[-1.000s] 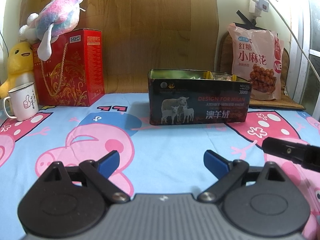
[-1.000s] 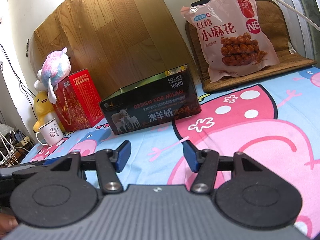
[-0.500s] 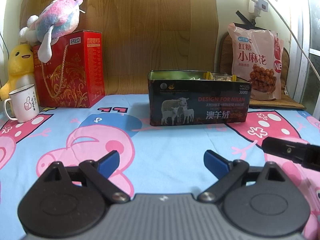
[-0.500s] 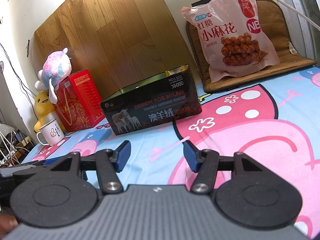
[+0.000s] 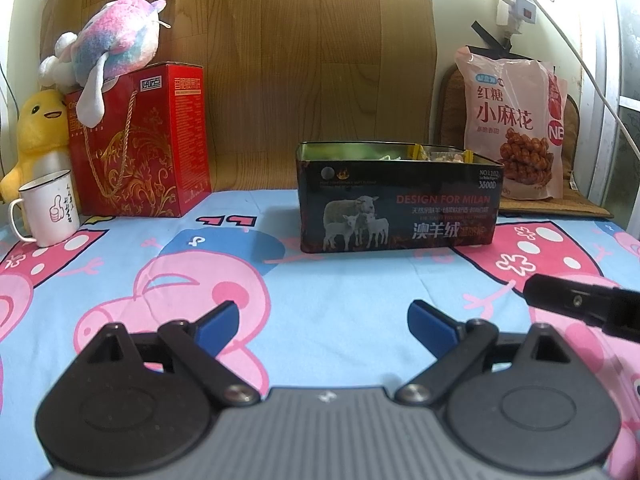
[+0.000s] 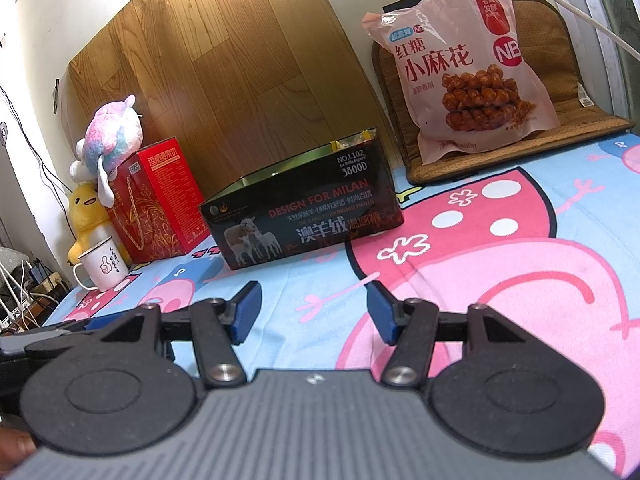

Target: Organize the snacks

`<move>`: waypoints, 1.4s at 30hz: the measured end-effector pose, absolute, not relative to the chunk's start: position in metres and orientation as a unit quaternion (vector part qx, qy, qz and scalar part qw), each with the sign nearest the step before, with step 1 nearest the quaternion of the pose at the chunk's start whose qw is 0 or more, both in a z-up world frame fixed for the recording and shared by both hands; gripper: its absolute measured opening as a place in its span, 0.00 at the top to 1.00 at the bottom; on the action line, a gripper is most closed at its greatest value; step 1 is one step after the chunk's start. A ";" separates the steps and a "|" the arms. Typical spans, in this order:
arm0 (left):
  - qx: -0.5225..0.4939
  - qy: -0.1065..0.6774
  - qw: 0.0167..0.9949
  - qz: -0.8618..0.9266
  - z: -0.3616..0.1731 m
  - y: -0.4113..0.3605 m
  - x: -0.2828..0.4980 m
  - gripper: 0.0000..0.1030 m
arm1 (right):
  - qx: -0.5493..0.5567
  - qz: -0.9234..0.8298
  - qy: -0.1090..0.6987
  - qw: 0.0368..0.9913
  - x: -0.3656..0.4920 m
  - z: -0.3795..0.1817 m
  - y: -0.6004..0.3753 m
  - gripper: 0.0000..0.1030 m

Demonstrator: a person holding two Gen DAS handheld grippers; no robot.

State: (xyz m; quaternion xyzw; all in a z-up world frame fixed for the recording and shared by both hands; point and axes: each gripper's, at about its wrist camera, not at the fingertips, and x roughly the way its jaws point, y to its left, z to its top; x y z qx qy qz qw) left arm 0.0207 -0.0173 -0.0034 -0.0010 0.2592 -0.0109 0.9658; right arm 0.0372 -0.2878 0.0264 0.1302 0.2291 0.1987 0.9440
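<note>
While both grippers gape empty, snack tin (image 5: pixel 396 200) well beyond blue fingers (image 5: pixel 430 326)

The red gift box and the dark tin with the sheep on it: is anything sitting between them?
Nothing: between the red gift box and the tin there is only bare cartoon sheet, clearest in the left wrist view.

The tin (image 5: pixel 396 208) looks like printed metal, shiny along the inside rim, dark glossy outside. The snack bag (image 5: pixel 514 124) is crinkly glossy plastic. The cloth (image 5: pixel 328 280) on the table is soft matt cotton-ish cartoon print. The backboard (image 5: pixel 280 60) is wood-grain with a slight sheen. The red box (image 5: pixel 148 140) is glossy card, the mug (image 5: pixel 50 212) smooth enamel-looking, and the plush toy (image 5: pixel 108 44) is fuzzy.
</note>
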 end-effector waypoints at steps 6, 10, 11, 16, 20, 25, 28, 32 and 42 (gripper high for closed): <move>0.001 0.258 0.966 -0.010 -0.003 -0.017 0.021 0.06 | 0.130 0.199 0.229 0.944 0.037 0.026 -0.288 0.41; 0.002 0.259 0.966 -0.008 -0.003 -0.017 0.021 0.05 | 0.130 0.200 0.229 0.944 0.037 0.026 -0.288 0.40; 0.001 0.259 0.966 -0.007 -0.003 -0.017 0.021 0.05 | 0.130 0.199 0.229 0.944 0.037 0.026 -0.288 0.40; 0.001 0.262 0.965 -0.004 -0.003 -0.018 0.022 0.04 | 0.130 0.200 0.229 0.944 0.037 0.026 -0.288 0.40; 0.000 0.265 0.964 -0.002 -0.004 -0.017 0.022 0.04 | 0.131 0.199 0.229 0.944 0.037 0.026 -0.288 0.40; -0.001 0.268 0.964 -0.001 -0.004 -0.017 0.023 0.03 | 0.130 0.199 0.229 0.944 0.037 0.026 -0.288 0.40; -0.001 0.268 0.963 0.000 -0.004 -0.017 0.024 0.03 | 0.131 0.199 0.229 0.944 0.037 0.026 -0.288 0.40; -0.001 0.268 0.963 -0.001 -0.004 -0.017 0.024 0.02 | 0.131 0.199 0.229 0.944 0.038 0.026 -0.288 0.40; 0.000 0.265 0.964 0.001 -0.003 -0.017 0.023 0.00 | 0.131 0.199 0.229 0.944 0.037 0.026 -0.288 0.40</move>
